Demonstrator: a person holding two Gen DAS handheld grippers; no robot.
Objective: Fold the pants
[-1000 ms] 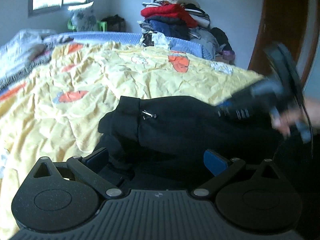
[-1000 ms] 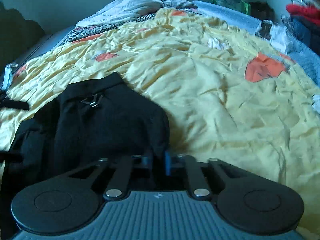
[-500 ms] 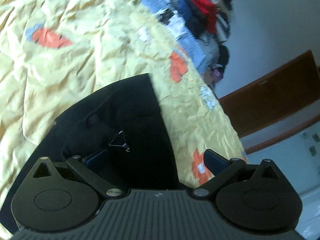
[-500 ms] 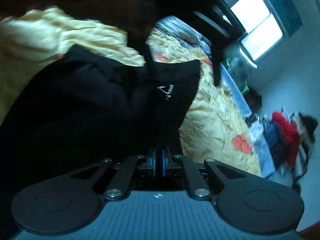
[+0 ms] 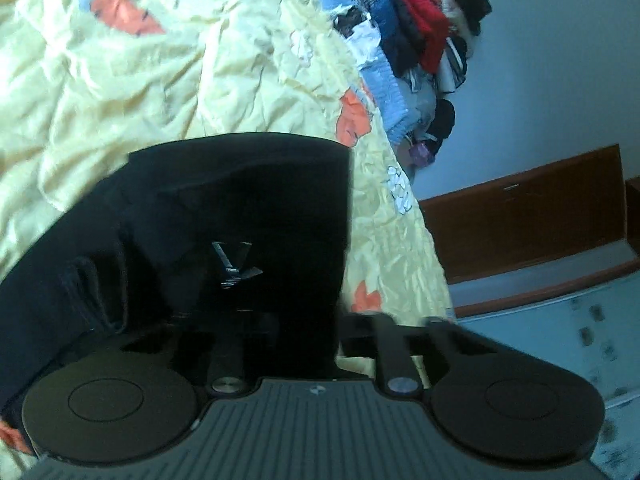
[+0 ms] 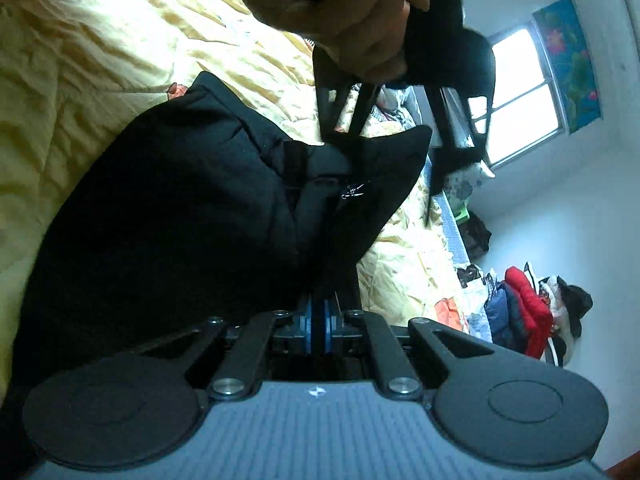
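The black pants (image 5: pixel 240 208) lie bunched on the yellow bedspread (image 5: pixel 120 92), a small metal clasp (image 5: pixel 234 264) showing on the waist. My left gripper (image 5: pixel 288 320) is closing on the waistband; black fabric fills the gap and hides the pads. The right wrist view shows the same pants (image 6: pixel 180 220) pulled up between both grippers. There, a hand (image 6: pixel 352 20) holds the left gripper (image 6: pixel 348 136), whose fingers meet on the waistband edge. My right gripper (image 6: pixel 316 324) is shut, its blue pads pinching a fold of black cloth.
A pile of folded clothes (image 5: pixel 420 36) stands at the far end of the bed, also seen as a clothes pile (image 6: pixel 528 312). A wooden door (image 5: pixel 520 220) is beyond the bed's edge. A window (image 6: pixel 524 92) is on the far wall.
Both grippers rolled sideways. The left jaws went from wide open to closed around the waistband. The right gripper stayed shut on the cloth and swung across, bringing the left gripper and hand into its view.
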